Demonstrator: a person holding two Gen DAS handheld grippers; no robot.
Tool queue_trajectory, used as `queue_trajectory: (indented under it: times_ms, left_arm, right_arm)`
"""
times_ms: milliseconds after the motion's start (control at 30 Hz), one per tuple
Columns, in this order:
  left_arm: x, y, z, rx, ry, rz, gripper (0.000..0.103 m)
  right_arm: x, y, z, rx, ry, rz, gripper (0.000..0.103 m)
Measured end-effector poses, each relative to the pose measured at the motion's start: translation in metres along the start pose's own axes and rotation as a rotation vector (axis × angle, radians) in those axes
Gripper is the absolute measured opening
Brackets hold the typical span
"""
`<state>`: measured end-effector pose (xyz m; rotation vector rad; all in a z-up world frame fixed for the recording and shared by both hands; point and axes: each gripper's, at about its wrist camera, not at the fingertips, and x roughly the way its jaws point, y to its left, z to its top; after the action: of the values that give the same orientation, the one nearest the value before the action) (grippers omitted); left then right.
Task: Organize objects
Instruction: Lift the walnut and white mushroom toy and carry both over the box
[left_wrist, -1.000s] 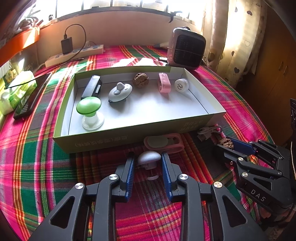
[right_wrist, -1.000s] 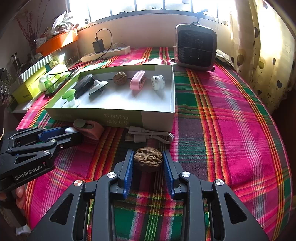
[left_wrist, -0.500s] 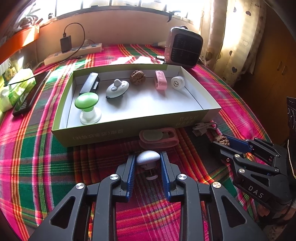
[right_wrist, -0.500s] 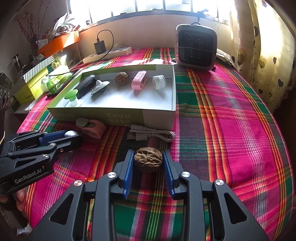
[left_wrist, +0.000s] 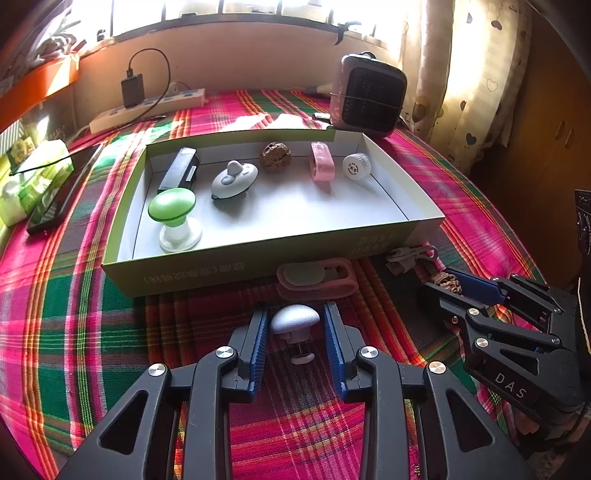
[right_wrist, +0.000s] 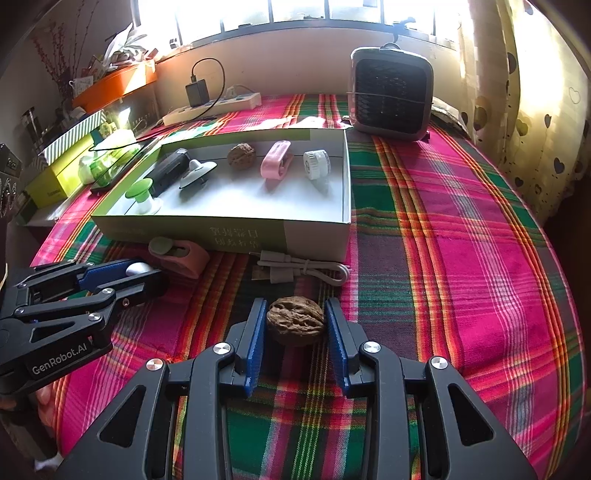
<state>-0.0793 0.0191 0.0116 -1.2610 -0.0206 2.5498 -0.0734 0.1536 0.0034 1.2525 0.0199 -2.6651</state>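
Observation:
A white mushroom-shaped knob (left_wrist: 294, 319) stands on the plaid cloth between the blue pads of my left gripper (left_wrist: 294, 312). Those jaws are opening, and a gap shows on each side of the knob. My right gripper (right_wrist: 295, 303) is shut on a brown walnut (right_wrist: 295, 325), low over the cloth. Each gripper shows in the other's view: the left gripper (right_wrist: 147, 275) and the right gripper (left_wrist: 441, 282). Behind them lies a shallow green box (left_wrist: 258, 258) holding a green knob (left_wrist: 171, 206), a black bar (left_wrist: 179, 171), a grey lid (left_wrist: 234, 179), a second walnut (left_wrist: 275, 157), a pink clip (left_wrist: 322, 166) and a white cap (left_wrist: 356, 167).
A pink holder (left_wrist: 317, 278) and a coiled grey cable (right_wrist: 299, 269) lie against the box's front wall. A small heater (left_wrist: 369, 96) and a power strip (left_wrist: 147, 110) stand at the back. A phone (left_wrist: 59, 195) and green packs lie to the left.
My left jaws have spread apart, off the white knob that they gripped before. The right gripper still holds the walnut the same way.

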Motion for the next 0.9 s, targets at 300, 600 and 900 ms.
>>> queue_trajectory:
  times_ms: [300,600,900]
  left_arm:
    - [-0.001,0.0016,-0.0005,0.003,-0.001,0.007,0.023]
    - [-0.002,0.0027,-0.0006,0.004,0.0,0.007,0.023]
    - [-0.005,0.0012,-0.0011,0.004,-0.008,0.004,0.023]
  right_arm:
    - [-0.0005,0.0007,-0.0005,-0.001,-0.001,-0.001,0.032]
    - [-0.0023,0.0005,-0.0004,0.003,-0.005,0.001,0.032]
    - [-0.0069,0.0038,0.001,-0.001,-0.018,0.004,0.032]
